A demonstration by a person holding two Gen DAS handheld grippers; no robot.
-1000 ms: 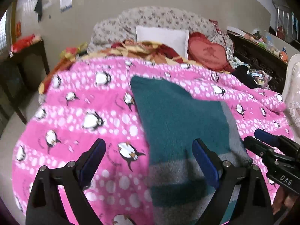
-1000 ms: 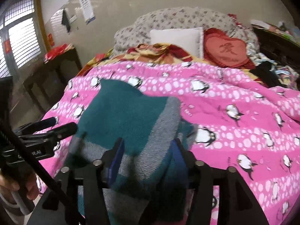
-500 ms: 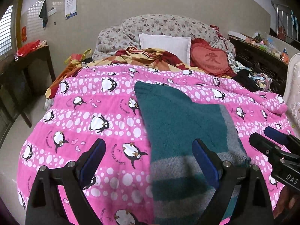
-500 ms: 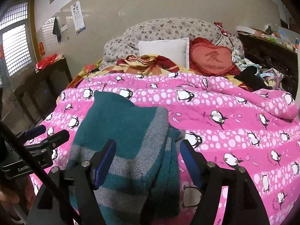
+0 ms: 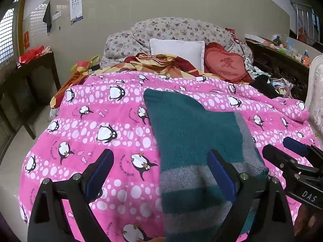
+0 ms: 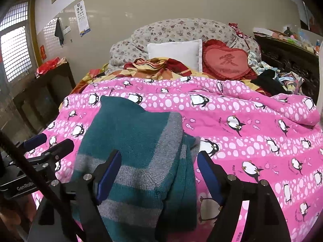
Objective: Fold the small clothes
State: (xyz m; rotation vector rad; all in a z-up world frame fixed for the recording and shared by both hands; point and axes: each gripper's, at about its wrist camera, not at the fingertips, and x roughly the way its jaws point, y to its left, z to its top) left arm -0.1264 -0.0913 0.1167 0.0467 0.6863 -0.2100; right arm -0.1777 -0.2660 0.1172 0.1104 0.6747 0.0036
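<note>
Teal-and-grey knitted garment (image 5: pixel 193 141) lies folded on the pink penguin-print blanket (image 5: pixel 101 133) that covers the bed, its long edge running toward the pillows and its striped end nearest the cameras. Going left to right in the left wrist view: a dark side table (image 5: pixel 30 76) stands against the wall beside the bed, then comes bare pink blanket, then the garment, then the blanket's far side. The left gripper (image 5: pixel 159 171) hovers with its jaws wide apart, one blue pad over the blanket and the other over the garment's grey stripe, gripping nothing. At that view's right edge the right gripper (image 5: pixel 282 147) shows, and in its own view (image 6: pixel 159 167) its jaws are likewise spread apart, straddling the garment's right-hand folded layers without closing on them. Behind the blanket sit a white pillow (image 6: pixel 175 52) and, to its right, a red heart cushion (image 6: pixel 228 60).
</note>
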